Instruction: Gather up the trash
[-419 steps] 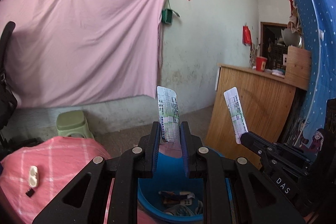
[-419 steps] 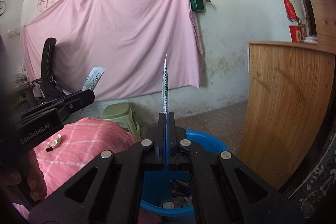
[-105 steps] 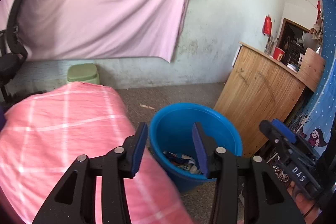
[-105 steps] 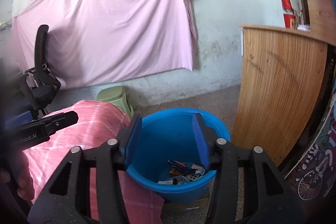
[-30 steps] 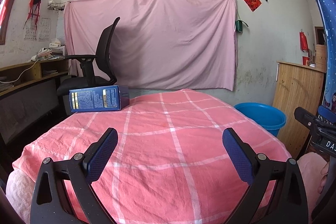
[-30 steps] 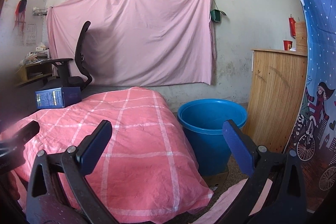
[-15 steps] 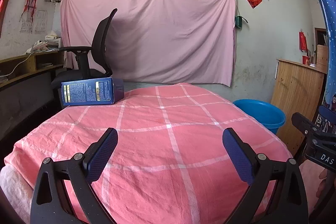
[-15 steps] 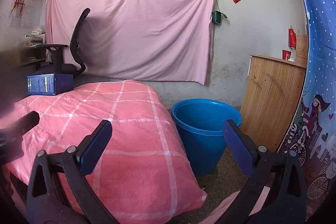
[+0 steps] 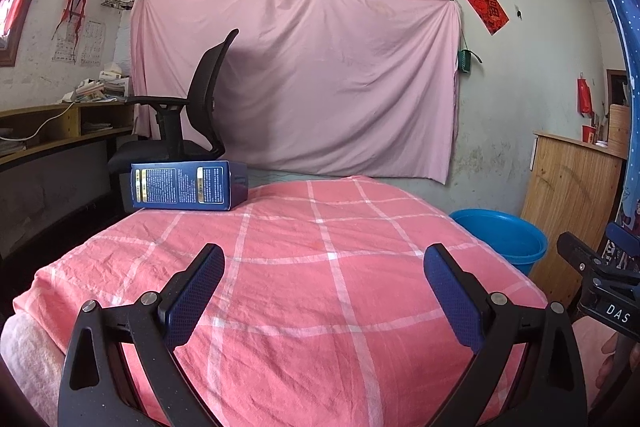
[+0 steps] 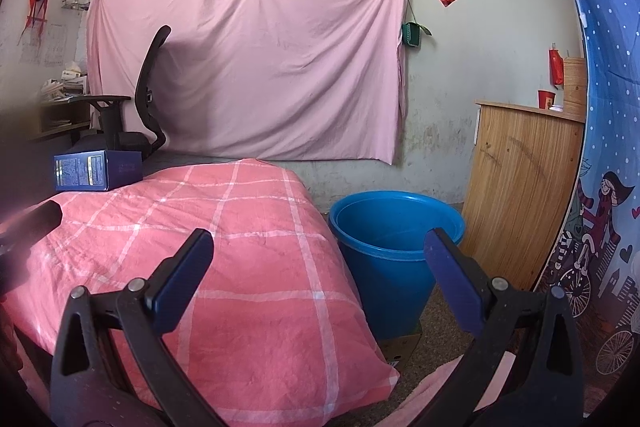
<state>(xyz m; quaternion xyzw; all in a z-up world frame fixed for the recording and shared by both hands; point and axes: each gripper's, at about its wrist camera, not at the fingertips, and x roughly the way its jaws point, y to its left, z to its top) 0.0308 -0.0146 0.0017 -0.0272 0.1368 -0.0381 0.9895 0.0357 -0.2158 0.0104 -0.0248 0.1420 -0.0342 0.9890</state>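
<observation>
Blue box (image 9: 188, 185) far-left on pink cloth (image 9: 320, 267) | left tool (image 9: 324, 267), right tool (image 10: 318, 251) both spread, empty

right gripper (image 10: 320, 247) jaws spread wide, empty; blue bucket (image 10: 394, 255) beside pink checked cloth (image 10: 224, 247); blue box (image 10: 96, 171) on cloth.

A pink checked cloth (image 9: 320, 267) covers the raised surface, perhaps a counter, though the cover hides it. 1 dark blue box (image 9: 188, 185) lies on its side at the far left corner. Beside the right edge, a blue bucket (image 10: 396, 251) stands on the floor (image 10: 440, 311).
</observation>
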